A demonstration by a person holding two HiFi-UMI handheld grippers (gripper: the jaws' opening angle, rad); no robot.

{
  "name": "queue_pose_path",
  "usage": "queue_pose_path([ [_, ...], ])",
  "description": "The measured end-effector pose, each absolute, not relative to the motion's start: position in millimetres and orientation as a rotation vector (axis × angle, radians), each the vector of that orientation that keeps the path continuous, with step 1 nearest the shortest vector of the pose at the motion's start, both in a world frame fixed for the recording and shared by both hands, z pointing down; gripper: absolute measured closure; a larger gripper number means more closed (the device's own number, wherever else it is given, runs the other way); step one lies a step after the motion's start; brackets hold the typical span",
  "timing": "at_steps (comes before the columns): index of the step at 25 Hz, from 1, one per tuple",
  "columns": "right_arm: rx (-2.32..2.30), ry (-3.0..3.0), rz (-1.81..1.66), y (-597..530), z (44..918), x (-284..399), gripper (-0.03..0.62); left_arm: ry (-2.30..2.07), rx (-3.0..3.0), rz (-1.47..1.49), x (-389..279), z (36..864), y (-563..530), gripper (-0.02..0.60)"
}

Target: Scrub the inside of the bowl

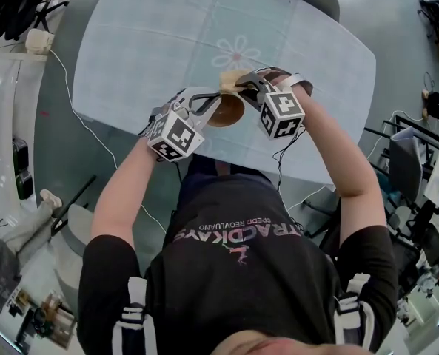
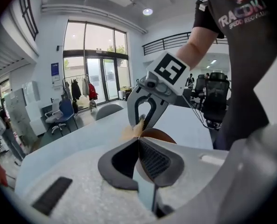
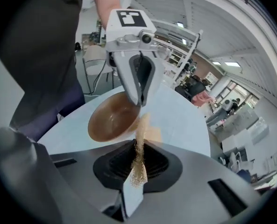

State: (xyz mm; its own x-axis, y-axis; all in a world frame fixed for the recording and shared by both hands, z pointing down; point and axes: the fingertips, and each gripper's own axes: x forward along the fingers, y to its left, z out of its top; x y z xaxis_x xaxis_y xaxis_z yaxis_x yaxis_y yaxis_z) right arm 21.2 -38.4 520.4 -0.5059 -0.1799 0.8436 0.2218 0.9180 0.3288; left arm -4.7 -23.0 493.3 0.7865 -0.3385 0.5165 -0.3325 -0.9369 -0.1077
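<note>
Bowl [image 3: 111,121] hangs by its rim in the clamped left gripper [image 2: 138,143] over a pale table [image 1: 130,50]; right gripper [image 3: 137,153] pinches a tan scrub pad [image 3: 138,172] beside it.

Head view: high above desk [image 1: 130,50], facing steeply down, mid distance. Left gripper view: close along own fingers [image 2: 159,160], facing right gripper [image 2: 141,119]. Right gripper view: reverse, facing left gripper [image 3: 139,98]. All share bowl [image 1: 226,111], sponge [image 1: 231,80].
</note>
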Motion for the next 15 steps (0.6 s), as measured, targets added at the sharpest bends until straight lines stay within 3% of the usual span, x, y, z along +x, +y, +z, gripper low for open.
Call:
queue_pose_path([
  [4,-0.049,-2.026,-0.517,-35,524,21,0.562,0.627,-2.993,-0.810,-9,487,-31,0.561],
  [15,0.278,-2.093,-0.236,-59,521,40,0.562,1.536,-3.285,-0.391,-51,486,-84,0.561],
])
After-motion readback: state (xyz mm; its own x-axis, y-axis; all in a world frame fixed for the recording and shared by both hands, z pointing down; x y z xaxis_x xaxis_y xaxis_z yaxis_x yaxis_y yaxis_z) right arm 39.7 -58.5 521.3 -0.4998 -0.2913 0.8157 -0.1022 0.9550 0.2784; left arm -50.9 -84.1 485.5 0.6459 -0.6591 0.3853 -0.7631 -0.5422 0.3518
